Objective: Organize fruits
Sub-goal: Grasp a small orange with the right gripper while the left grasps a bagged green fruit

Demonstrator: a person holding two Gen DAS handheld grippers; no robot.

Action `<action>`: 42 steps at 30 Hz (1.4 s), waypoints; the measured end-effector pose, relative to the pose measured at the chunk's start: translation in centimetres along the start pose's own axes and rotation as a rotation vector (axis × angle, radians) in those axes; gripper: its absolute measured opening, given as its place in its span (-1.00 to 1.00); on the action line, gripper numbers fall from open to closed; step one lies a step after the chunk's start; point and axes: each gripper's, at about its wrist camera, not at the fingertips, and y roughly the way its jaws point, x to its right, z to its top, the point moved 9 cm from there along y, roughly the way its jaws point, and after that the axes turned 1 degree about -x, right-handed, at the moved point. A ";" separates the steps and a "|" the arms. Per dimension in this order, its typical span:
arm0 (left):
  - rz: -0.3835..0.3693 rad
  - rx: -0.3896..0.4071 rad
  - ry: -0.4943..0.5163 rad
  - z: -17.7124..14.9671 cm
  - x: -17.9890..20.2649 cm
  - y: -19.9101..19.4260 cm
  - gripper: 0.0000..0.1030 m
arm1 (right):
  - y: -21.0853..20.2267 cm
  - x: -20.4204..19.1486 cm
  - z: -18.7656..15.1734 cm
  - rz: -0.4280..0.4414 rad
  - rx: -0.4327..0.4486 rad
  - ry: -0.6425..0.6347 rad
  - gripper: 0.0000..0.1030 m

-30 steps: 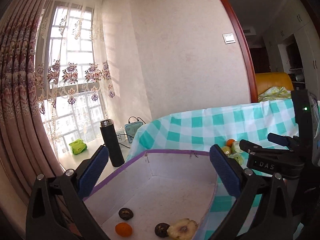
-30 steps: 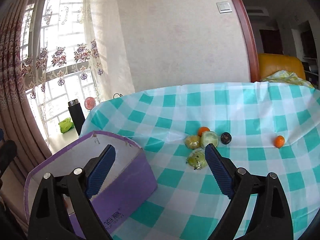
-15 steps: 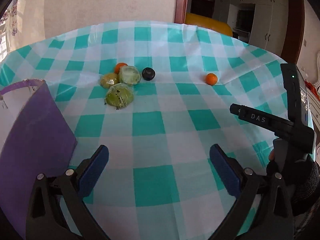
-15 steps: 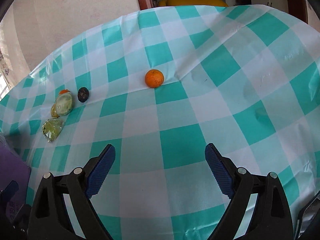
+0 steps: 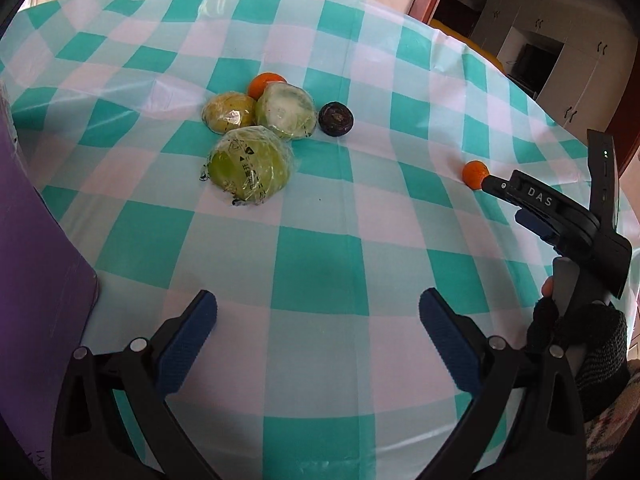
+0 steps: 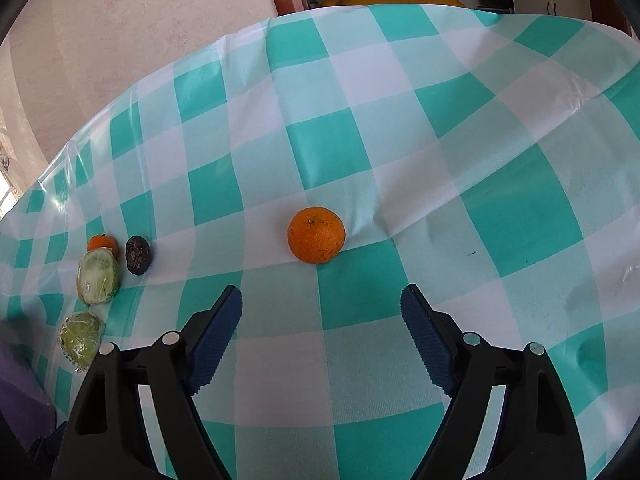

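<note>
A lone orange lies on the teal-checked tablecloth, just ahead of my open, empty right gripper. It also shows in the left wrist view, partly behind the right gripper's body. A cluster lies further left: three plastic-wrapped green fruits, a small orange and a dark fruit. My left gripper is open and empty, well short of the cluster.
A purple box wall stands at the left edge of the left wrist view. A gloved hand holds the right gripper. A doorway and cupboards lie beyond the table's far right.
Both grippers moved forward and down toward the table. The lone orange is now closer to the right gripper; the fruit cluster looms larger for the left. Earlier the left looked into the box.
</note>
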 end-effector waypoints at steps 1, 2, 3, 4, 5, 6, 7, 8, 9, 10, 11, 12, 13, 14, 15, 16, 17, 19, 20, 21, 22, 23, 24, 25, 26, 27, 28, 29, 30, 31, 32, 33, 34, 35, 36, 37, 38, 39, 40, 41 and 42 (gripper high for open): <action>-0.001 0.001 0.004 -0.1 0.1 0.0 0.96 | 0.5 0.0 0.5 -0.001 -0.002 0.005 0.49; -0.011 0.005 0.003 -0.1 0.1 -0.1 0.96 | 1.1 0.1 0.9 -0.004 -0.006 0.010 0.47; -0.016 0.008 -0.002 -0.1 0.0 -0.1 0.96 | 1.6 0.2 1.4 -0.011 -0.014 0.012 0.41; -0.017 0.007 -0.010 -0.1 -0.1 -0.1 0.96 | 2.2 0.1 1.7 -0.020 -0.024 0.008 0.38; -0.020 0.009 -0.012 -0.1 -0.1 -0.1 0.96 | 2.8 0.1 1.9 -0.032 -0.039 0.000 0.31; -0.018 0.008 -0.010 -0.1 -0.1 0.0 0.96 | 3.4 0.0 2.0 -0.050 -0.057 -0.011 0.25; -0.015 0.008 -0.007 -0.1 -0.1 0.0 0.96 | 3.8 -0.2 2.1 -0.065 -0.074 -0.024 0.23; -0.014 0.008 -0.006 -0.2 -0.1 0.0 0.96 | 4.3 -0.4 2.1 -0.077 -0.090 -0.041 0.20; -0.014 0.009 -0.007 -0.2 -0.1 0.0 0.96 | 4.6 -0.7 2.2 -0.092 -0.098 -0.058 0.20; -0.016 0.009 -0.008 -0.1 -0.1 0.0 0.96 | 4.8 -0.9 2.4 -0.107 -0.101 -0.076 0.20; -0.015 0.008 -0.007 -0.1 0.0 0.0 0.96 | 5.1 -1.1 2.5 -0.121 -0.107 -0.094 0.20; -0.013 0.008 -0.005 -0.1 0.0 0.0 0.96 | 5.3 -1.3 2.6 -0.137 -0.112 -0.109 0.20; -0.011 0.007 -0.004 -0.2 0.0 0.0 0.96 | 5.5 -1.3 2.7 -0.156 -0.118 -0.123 0.18; -0.011 0.007 -0.004 -0.1 0.0 0.0 0.96 | 5.5 -1.6 2.7 -0.170 -0.117 -0.135 0.12; -0.010 0.007 -0.003 -0.2 0.0 0.0 0.96 | 5.4 -1.8 2.7 -0.171 -0.112 -0.146 -0.04; -0.010 0.007 -0.003 -0.2 0.0 0.0 0.96 | 5.2 -2.1 2.5 -0.162 -0.107 -0.156 -0.15; -0.011 0.008 -0.003 -0.2 -0.1 0.0 0.96 | 4.9 -2.1 2.2 -0.157 -0.104 -0.151 -0.27; -0.011 0.008 -0.005 -0.2 0.0 0.0 0.96 | 4.0 -1.8 1.6 -0.119 -0.098 -0.105 -0.28; -0.013 0.009 -0.007 -0.2 0.0 0.0 0.96 | 3.5 -1.5 1.3 -0.093 -0.093 -0.072 -0.28; -0.016 0.011 -0.011 -0.1 -0.1 0.0 0.96 | 2.9 -1.3 0.8 -0.072 -0.087 -0.043 -0.28; -0.013 0.015 -0.019 -0.1 -0.2 -0.1 0.96 | 2.3 -1.2 0.4 -0.052 -0.084 -0.026 -0.28; -0.018 0.027 -0.030 0.1 -0.4 -0.3 0.96 | 1.7 -1.2 -0.1 -0.031 -0.080 -0.014 -0.28; -0.027 0.043 -0.037 0.3 -0.5 -0.5 0.96 | 1.2 -1.1 -0.6 -0.011 -0.077 0.006 -0.28; -0.033 0.067 -0.044 0.6 -0.6 -0.8 0.96 | 0.6 -1.0 -1.1 0.011 -0.072 0.032 -0.28; -0.034 0.089 -0.045 1.0 -0.7 -1.0 0.96 | 0.2 -0.9 -1.5 0.036 -0.068 0.058 -0.28; -0.031 0.101 -0.043 1.4 -0.7 -1.0 0.96 | -0.3 -0.8 -1.9 0.062 -0.066 0.080 -0.28; -0.025 0.101 -0.041 1.7 -0.7 -0.8 0.96 | -0.6 -0.8 -2.2 0.080 -0.065 0.093 -0.28; -0.017 0.100 -0.045 2.2 -0.8 -0.5 0.96 | -0.9 -0.9 -2.5 0.089 -0.065 0.097 -0.28; -0.008 0.103 -0.052 2.6 -1.0 -0.2 0.95 | -1.2 -1.1 -2.8 0.097 -0.067 0.093 -0.28; 0.002 0.108 -0.058 3.1 -1.2 0.1 0.94 | -1.5 -1.4 -3.1 0.104 -0.068 0.086 -0.28; 0.012 0.115 -0.066 3.6 -1.4 0.3 0.91 | -1.5 -1.8 -3.2 0.110 -0.070 0.079 -0.28; 0.022 0.119 -0.079 4.2 -1.8 0.7 0.89 | -1.7 -2.0 -3.4 0.117 -0.071 0.074 -0.28; 0.030 0.118 -0.096 4.7 -2.1 1.1 0.88 | -1.5 -2.1 -3.3 0.125 -0.071 0.072 -0.28; 0.035 0.114 -0.113 5.2 -2.5 1.5 0.87 | -1.5 -2.1 -3.4 0.131 -0.071 0.074 -0.28; 0.042 0.110 -0.130 5.7 -3.0 2.0 0.84 | -1.7 -2.0 -3.6 0.136 -0.073 0.076 -0.28; 0.051 0.107 -0.144 6.1 -3.4 2.4 0.79 | -1.6 -2.2 -3.8 0.141 -0.075 0.076 -0.28; 0.059 0.102 -0.154 6.6 -3.8 2.8 0.77 | -1.7 -2.3 -3.9 0.146 -0.075 0.075 -0.28; 0.059 0.094 -0.161 7.0 -4.1 3.3 0.77 | -1.9 -2.2 -4.1 0.148 -0.076 0.072 -0.28; 0.065 0.084 -0.165 7.4 -4.3 3.8 0.77 | -2.0 -2.2 -4.1 0.150 -0.077 0.069 -0.28; 0.077 0.068 -0.168 7.7 -4.6 4.4 0.73 | -1.9 -2.3 -4.1 0.151 -0.078 0.068 -0.28; 0.095 0.065 -0.160 8.0 -4.7 4.7 0.71 | -1.9 -2.2 -4.0 0.153 -0.079 0.069 -0.28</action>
